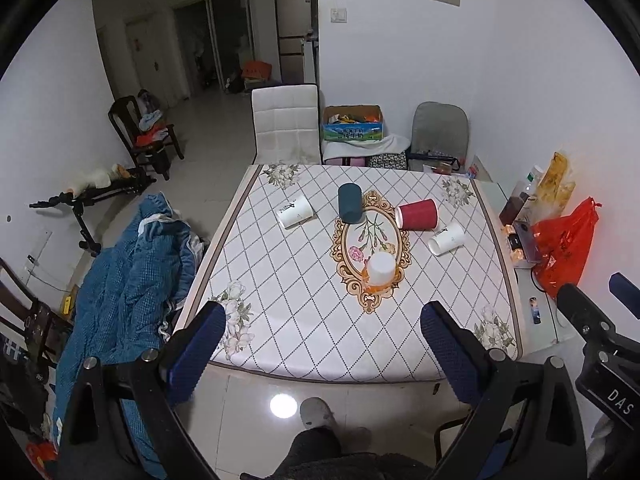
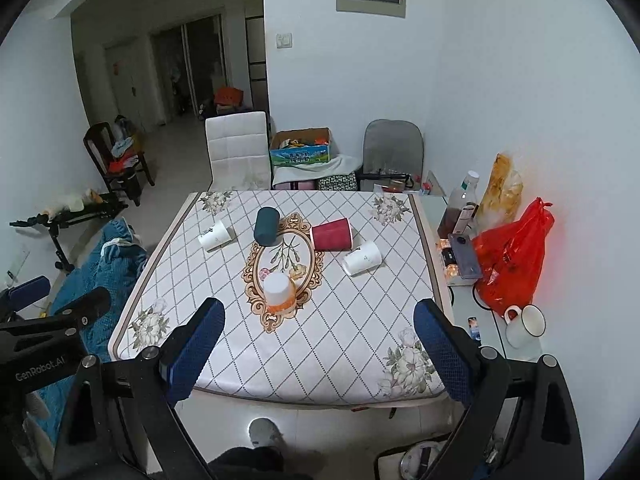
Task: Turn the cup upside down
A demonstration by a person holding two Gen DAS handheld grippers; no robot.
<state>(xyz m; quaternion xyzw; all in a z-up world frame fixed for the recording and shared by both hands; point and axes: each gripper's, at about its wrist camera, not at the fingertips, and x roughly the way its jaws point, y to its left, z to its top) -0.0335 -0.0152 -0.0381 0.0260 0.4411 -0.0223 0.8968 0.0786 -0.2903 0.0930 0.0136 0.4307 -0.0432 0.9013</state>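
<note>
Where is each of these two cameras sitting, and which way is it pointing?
Left wrist: on the left gripper, above the table's near edge, facing the far wall; its blue fingers, the person's leg and the right gripper at right show.
Right wrist: on the right gripper, same direction; the left gripper shows at left.
Shared: the table, dark teal cup, red cup, red bag.

My left fingers [image 1: 192, 354] run out of frame at the bottom edge. Right gripper [image 1: 600, 312] cut off at the left-wrist view's right edge; its jaw state unreadable there. Print on the near white cup [image 2: 362, 258] too small to read. Orange-banded cup [image 2: 279, 292] hides part of the surface's [image 2: 340, 340] oval motif. Mug [image 2: 524, 324] interior unseen.
</note>
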